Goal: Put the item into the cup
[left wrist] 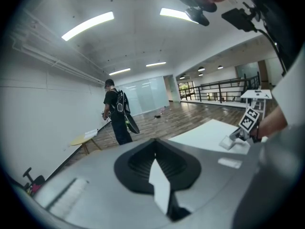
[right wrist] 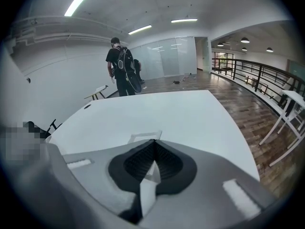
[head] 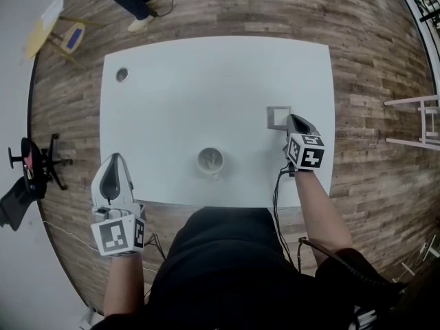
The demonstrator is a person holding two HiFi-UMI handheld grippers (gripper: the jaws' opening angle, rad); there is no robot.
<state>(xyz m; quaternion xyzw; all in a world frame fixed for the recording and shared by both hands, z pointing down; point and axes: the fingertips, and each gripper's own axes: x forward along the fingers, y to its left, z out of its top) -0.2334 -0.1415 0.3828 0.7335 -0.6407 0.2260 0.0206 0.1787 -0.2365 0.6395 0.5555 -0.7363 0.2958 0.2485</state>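
Grip on item may be thin

Right gripper (head: 291, 120) jaws are pressed together at the edge of the item (head: 278, 108), which lies on the table (head: 172, 81) well apart from the cup (head: 210, 160). If they caught only a sliver, lifting could drop it. Left gripper (head: 115, 160), also closed, idles.

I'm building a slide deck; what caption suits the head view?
Shut right gripper at the edge of a white square frame, cup standing apart on the table.
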